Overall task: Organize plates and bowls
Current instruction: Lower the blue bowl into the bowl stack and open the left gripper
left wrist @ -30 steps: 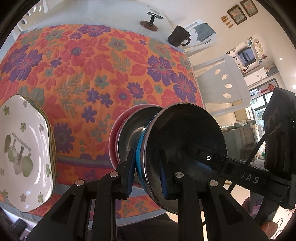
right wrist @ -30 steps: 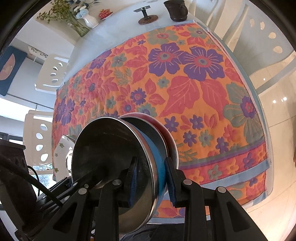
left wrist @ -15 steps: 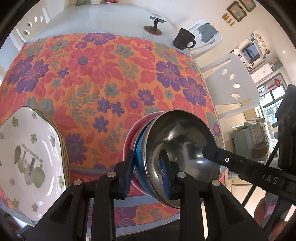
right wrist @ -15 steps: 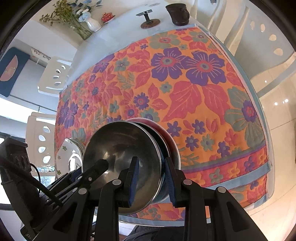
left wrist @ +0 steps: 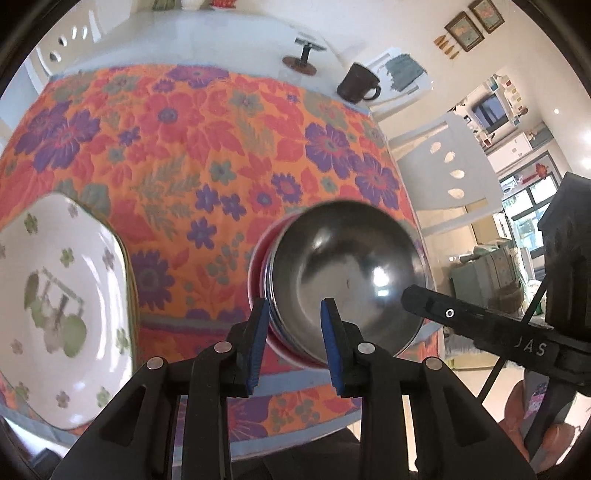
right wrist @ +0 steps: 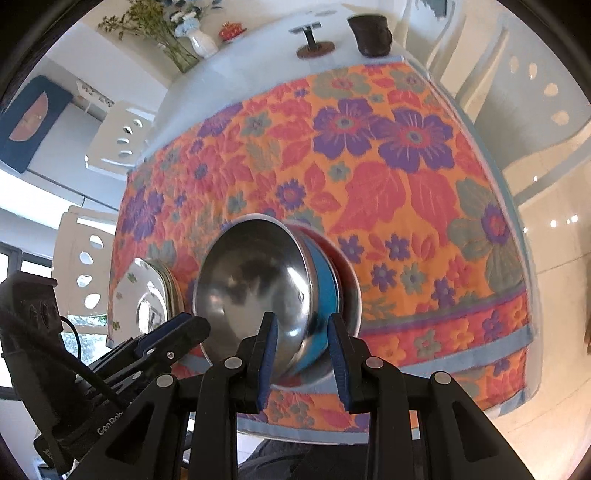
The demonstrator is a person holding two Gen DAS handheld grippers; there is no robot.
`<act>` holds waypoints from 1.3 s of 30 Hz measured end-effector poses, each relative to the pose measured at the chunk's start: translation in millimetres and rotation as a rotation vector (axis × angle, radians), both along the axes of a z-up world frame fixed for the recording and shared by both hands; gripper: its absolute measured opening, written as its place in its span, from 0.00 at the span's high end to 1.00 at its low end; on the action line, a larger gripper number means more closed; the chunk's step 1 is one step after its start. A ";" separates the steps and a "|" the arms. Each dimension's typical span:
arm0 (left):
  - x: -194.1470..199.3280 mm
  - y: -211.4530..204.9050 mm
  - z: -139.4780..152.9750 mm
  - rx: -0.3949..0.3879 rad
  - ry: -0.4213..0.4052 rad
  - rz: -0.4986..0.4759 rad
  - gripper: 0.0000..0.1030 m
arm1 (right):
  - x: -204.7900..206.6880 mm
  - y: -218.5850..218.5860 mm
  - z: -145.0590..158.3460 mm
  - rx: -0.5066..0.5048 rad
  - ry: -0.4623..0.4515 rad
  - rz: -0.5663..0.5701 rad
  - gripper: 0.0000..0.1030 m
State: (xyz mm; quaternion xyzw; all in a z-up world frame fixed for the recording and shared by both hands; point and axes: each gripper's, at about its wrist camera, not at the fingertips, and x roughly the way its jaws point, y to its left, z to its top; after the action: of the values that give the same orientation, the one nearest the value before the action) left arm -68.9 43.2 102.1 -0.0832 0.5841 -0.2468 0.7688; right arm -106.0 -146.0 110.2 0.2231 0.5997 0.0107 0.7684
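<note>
A steel bowl (left wrist: 347,266) (right wrist: 255,288) sits nested in a blue bowl (right wrist: 327,291) and a red bowl (left wrist: 258,266) (right wrist: 347,273). This stack rests low on the floral tablecloth (left wrist: 207,147) near its front edge. My left gripper (left wrist: 293,332) straddles the stack's near rim. Its jaws are opening, and its blue pads look just clear of the rim between them. My right gripper (right wrist: 303,350) is shut on the opposite rim, one pad inside the steel bowl and one outside. A white flowered plate (left wrist: 62,295) (right wrist: 144,295) tops a plate stack to the left.
A dark mug (left wrist: 356,86) (right wrist: 369,31) and a small stand (left wrist: 304,55) sit at the table's far end, with a vase of flowers (right wrist: 201,42) behind. White chairs (left wrist: 443,166) (right wrist: 114,136) stand on both sides. The tablecloth edge lies just below the bowls.
The bowl stack has swung from standing on edge to lying nearly flat and has come down toward the cloth. The left jaws have spread wider; the right jaws have kept their grip.
</note>
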 end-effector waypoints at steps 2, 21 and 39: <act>-0.8 -2.1 -4.6 0.001 0.016 0.000 0.75 | -2.0 -1.3 -10.0 0.005 0.019 -0.008 0.73; -9.5 -2.7 -9.7 0.017 0.007 -0.014 0.75 | -12.7 -12.9 -27.7 -0.041 0.017 -0.048 0.73; -22.8 27.1 63.8 -0.148 -0.210 0.068 0.12 | -36.7 -3.5 78.5 -0.064 -0.357 -0.027 0.29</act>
State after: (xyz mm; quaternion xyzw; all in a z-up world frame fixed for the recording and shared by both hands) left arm -91.7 70.4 165.9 -0.1330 0.4773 -0.2703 0.8255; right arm -142.7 -149.5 188.7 0.2013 0.4510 0.0209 0.8693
